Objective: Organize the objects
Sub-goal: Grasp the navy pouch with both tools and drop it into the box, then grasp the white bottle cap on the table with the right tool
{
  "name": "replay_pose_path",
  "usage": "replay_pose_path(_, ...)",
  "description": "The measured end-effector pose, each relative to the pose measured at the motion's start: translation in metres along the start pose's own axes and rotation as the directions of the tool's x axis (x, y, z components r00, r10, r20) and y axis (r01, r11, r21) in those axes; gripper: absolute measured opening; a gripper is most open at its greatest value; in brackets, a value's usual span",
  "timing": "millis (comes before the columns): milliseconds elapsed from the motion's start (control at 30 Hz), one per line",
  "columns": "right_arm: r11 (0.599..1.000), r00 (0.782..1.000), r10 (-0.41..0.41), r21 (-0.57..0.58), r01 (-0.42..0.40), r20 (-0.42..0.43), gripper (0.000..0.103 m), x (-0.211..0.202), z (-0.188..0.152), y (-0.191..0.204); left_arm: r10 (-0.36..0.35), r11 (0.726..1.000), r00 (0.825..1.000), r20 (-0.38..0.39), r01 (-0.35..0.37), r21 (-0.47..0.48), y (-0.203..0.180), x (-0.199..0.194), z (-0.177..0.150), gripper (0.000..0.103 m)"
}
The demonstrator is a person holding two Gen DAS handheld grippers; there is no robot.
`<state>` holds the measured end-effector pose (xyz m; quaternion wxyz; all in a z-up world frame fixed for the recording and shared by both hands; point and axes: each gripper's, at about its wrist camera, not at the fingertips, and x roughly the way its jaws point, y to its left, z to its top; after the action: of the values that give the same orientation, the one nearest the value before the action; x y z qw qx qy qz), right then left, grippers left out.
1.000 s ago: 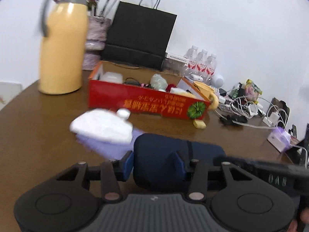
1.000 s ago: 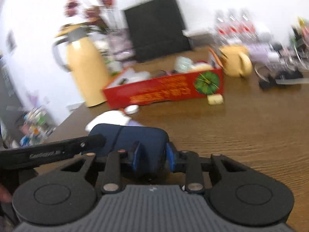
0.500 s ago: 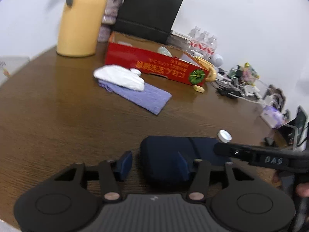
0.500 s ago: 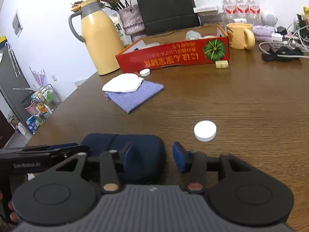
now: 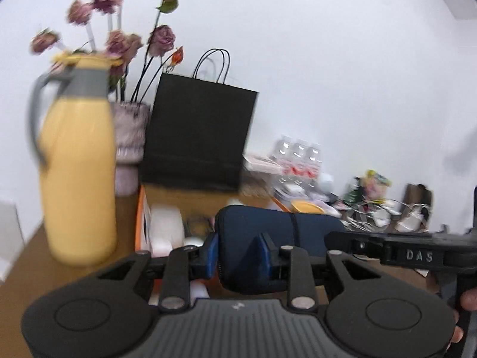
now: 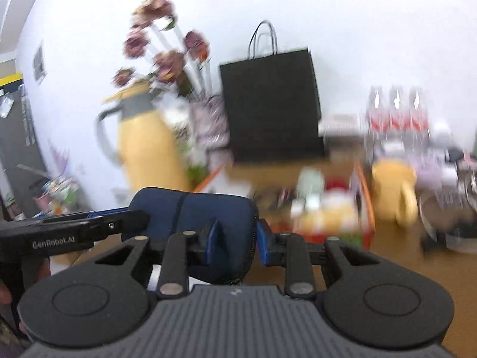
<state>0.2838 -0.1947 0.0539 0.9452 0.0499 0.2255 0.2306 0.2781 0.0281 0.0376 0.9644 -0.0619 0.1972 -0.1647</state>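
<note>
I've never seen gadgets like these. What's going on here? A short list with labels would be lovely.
Held item: dark blue zip case, off the table, gripped at both ends
Left gripper: fingers closing on the case's left end
Right gripper: fingers closing on its right end
Below and behind the case: open red box with small items inside
Left of box: yellow thermos jug
Behind box: black paper bag, vase of dried flowers
Right of box: yellow mug, water bottles
Picture quality: blurred
</note>
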Motion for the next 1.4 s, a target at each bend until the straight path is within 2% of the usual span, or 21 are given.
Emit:
replay_pose_path(100,1.0,0.998,-0.023,0.015,0.024,-0.051,0.028,0.066,0.038,-0.024,0.041,0.999,0.998,-0.051,-0.04,0.011,0.016,0.06,0.028,0.027)
replay_pose_path(200,0.997,0.989,0.0,0.08,0.012,-0.149,0.028,0.125,0.05,-0.047,0.074,0.997,0.989,-0.128,-0.074,0.011,0.038,0.105,0.033,0.027)
replay_pose_path(267,0.994,0.974,0.02,0.108,0.005,-0.226,0.028,0.155,0.041,-0.052,0.118,0.993,0.974,-0.194,-0.114,0.033,0.049,0.124,0.024,0.028)
replay_pose_path(300,0.993,0.961,0.037,0.122,-0.004,-0.275,0.029,0.167,0.034,-0.053,0.149,0.988,0.959,-0.242,-0.137,0.066,0.052,0.13,0.015,0.031)
replay_pose_path(333,0.994,0.941,0.05,0.113,-0.013,-0.334,0.031,0.179,0.025,-0.052,0.169,0.983,0.943,-0.288,-0.141,0.115,0.052,0.135,0.006,0.035)
replay_pose_path(367,0.994,0.927,0.066,0.105,-0.028,-0.369,0.033,0.187,0.017,-0.049,0.178,0.979,0.934,-0.31,-0.138,0.147,0.053,0.138,-0.002,0.043)
replay_pose_path(400,0.993,0.917,0.085,0.112,-0.044,-0.389,0.035,0.193,0.01,-0.05,0.184,0.977,0.933,-0.309,-0.14,0.159,0.055,0.139,-0.008,0.047)
replay_pose_path(433,0.992,0.915,0.094,0.117,-0.052,-0.393,0.036,0.198,0.005,-0.05,0.177,0.978,0.94,-0.29,-0.134,0.163,0.057,0.137,-0.01,0.048)
replay_pose_path(500,0.995,0.919,0.05,0.1,-0.011,-0.391,0.037,0.2,0.004,-0.049,0.178,0.979,0.943,-0.282,-0.141,0.147,0.06,0.133,-0.005,0.052)
replay_pose_path(533,0.996,0.926,0.039,0.089,-0.006,-0.375,0.041,0.194,0.006,-0.048,0.169,0.983,0.947,-0.273,-0.142,0.117,0.063,0.131,0.001,0.055)
replay_pose_path(600,0.996,0.939,0.043,0.089,-0.014,-0.34,0.047,0.18,0.017,-0.049,0.159,0.987,0.957,-0.241,-0.145,0.075,0.065,0.123,0.016,0.07)
replay_pose_path(767,0.999,0.963,-0.042,0.001,0.044,-0.267,0.055,0.144,0.043,-0.044,0.183,0.982,0.97,-0.162,-0.171,0.083,0.046,0.094,0.043,0.072)
replay_pose_path(867,0.997,0.966,-0.076,-0.037,0.07,-0.247,0.061,0.118,0.037,-0.04,0.173,0.982,0.974,-0.149,-0.16,0.096,0.028,0.072,0.037,0.074)
replay_pose_path(933,0.994,0.97,-0.103,-0.06,0.092,-0.22,0.065,0.093,0.025,-0.035,0.205,0.974,0.972,-0.118,-0.19,0.121,0.013,0.051,0.022,0.078)
replay_pose_path(1000,0.989,0.977,-0.132,-0.094,0.117,-0.167,0.072,0.056,0.001,-0.025,0.273,0.955,0.959,-0.081,-0.26,0.14,-0.004,0.028,-0.003,0.078)
replay_pose_path(1033,0.986,0.979,-0.14,-0.116,0.124,-0.148,0.077,0.037,-0.014,-0.02,0.28,0.954,0.957,-0.071,-0.269,0.134,-0.011,0.013,-0.018,0.078)
replay_pose_path(1100,0.98,0.981,-0.155,-0.146,0.138,-0.112,0.082,-0.004,-0.049,-0.004,0.248,0.966,0.966,-0.075,-0.241,0.094,-0.025,-0.023,-0.05,0.082)
replay_pose_path(1200,0.986,0.991,-0.113,-0.135,0.102,-0.077,0.1,-0.069,-0.102,0.011,0.174,0.984,0.98,-0.093,-0.169,0.056,-0.046,-0.073,-0.096,0.089)
replay_pose_path(1300,0.978,0.987,-0.124,-0.181,0.104,-0.102,0.102,-0.115,-0.153,0.023,0.158,0.987,0.972,-0.172,-0.153,0.045,-0.06,-0.104,-0.14,0.089)
replay_pose_path(1400,0.965,0.975,-0.151,-0.236,0.111,-0.16,0.102,-0.144,-0.187,0.033,0.129,0.992,0.961,-0.245,-0.125,0.031,-0.063,-0.122,-0.169,0.089)
